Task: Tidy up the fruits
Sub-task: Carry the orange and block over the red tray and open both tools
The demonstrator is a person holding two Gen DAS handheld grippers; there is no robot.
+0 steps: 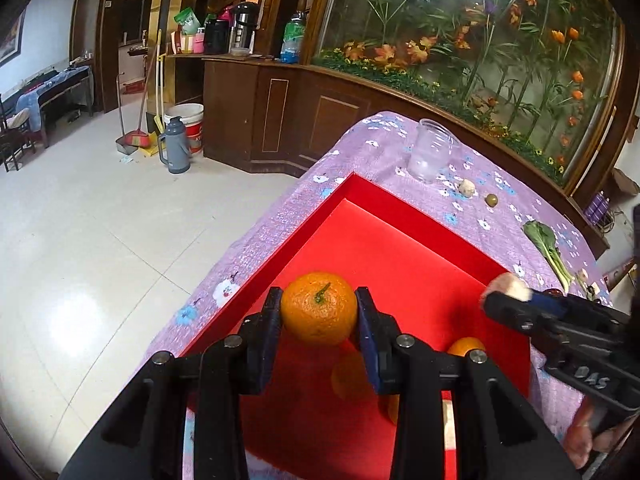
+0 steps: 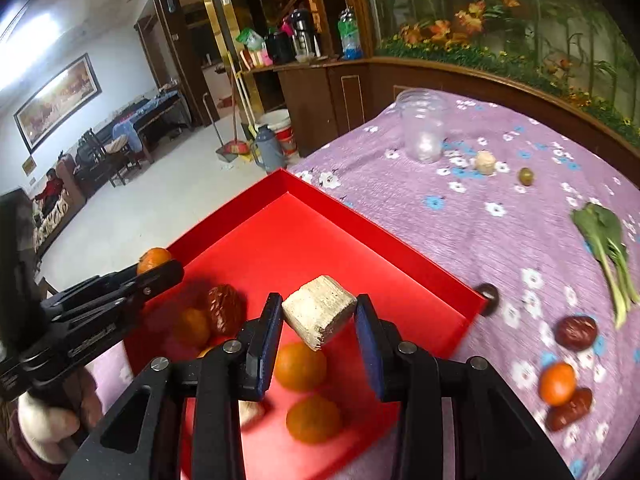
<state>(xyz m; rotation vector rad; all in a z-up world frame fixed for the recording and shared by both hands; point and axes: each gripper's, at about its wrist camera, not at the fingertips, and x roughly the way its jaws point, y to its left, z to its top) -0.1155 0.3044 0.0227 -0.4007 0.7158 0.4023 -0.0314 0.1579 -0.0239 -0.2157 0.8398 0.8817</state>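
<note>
Carry step: my left gripper clutched a mandarin, right gripper clutched a pale block, both above the red tray; next, release.

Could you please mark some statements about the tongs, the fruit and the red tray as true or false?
1. The left tongs grip an orange. True.
2. The right tongs are empty. False: they hold a pale cut chunk.
3. The red tray holds no fruit yet. False: several oranges and a red date lie in it.
4. A clear plastic cup stands on the purple cloth beyond the tray. True.
5. A leafy green lies on the cloth, outside the tray. True.
</note>
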